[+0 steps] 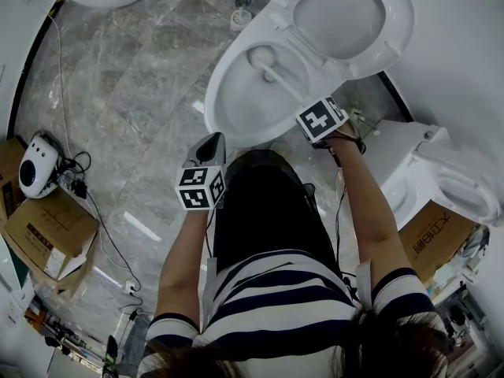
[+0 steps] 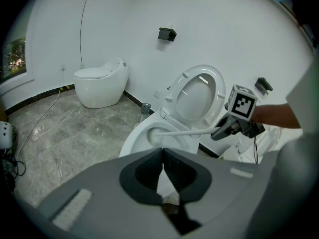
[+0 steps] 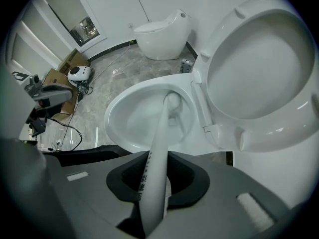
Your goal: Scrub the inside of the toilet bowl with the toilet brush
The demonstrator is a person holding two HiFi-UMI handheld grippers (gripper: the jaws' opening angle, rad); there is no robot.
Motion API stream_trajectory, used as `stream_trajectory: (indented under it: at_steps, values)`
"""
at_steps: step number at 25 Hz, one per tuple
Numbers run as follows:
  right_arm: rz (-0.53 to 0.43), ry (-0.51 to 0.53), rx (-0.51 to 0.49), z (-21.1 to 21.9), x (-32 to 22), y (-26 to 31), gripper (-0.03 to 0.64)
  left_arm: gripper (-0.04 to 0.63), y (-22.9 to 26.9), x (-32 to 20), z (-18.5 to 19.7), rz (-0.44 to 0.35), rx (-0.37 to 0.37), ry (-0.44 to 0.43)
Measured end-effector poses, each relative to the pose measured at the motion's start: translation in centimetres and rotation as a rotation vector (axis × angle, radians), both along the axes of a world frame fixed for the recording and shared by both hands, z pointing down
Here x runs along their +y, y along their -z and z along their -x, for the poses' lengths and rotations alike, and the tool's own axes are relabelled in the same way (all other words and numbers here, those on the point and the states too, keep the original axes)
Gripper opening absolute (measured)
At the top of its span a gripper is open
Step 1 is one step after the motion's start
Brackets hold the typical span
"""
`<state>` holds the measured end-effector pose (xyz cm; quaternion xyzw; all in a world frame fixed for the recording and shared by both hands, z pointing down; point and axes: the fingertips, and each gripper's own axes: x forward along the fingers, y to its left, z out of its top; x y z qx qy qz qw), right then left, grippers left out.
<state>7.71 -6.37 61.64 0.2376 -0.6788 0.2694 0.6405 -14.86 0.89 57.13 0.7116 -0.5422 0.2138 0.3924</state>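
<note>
The white toilet bowl (image 1: 224, 93) stands open with its lid (image 1: 346, 18) raised. My right gripper (image 1: 304, 103) is shut on the white toilet brush handle (image 1: 283, 82), just in front of the bowl's near rim. The brush head (image 1: 259, 56) rests deep inside the bowl, near the drain. In the right gripper view the handle (image 3: 157, 153) runs from my jaws down to the brush head (image 3: 172, 103). My left gripper (image 1: 211, 140) hovers left of the bowl, shut and empty. The left gripper view shows the bowl (image 2: 137, 133) and the right gripper (image 2: 223, 128).
A second white toilet (image 2: 99, 86) stands against the far wall. Cardboard boxes (image 1: 47, 231), a white device (image 1: 35, 164) and cables lie on the marble floor at the left. Another white fixture (image 1: 441, 179) and a box (image 1: 429, 239) sit close on the right.
</note>
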Motion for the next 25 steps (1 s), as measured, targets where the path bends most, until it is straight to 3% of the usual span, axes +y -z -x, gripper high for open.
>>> stream_trajectory:
  at_steps: [13,25]
  values:
    - [0.0,-0.051,0.143,-4.3,1.3,1.3,0.081,0.0,0.3,0.5,-1.7,-0.003,0.02,-0.061]
    - [0.125,0.204,0.317,-7.1,3.0,3.9,0.081,0.0,0.3,1.0,-2.1,0.005,0.038,-0.077]
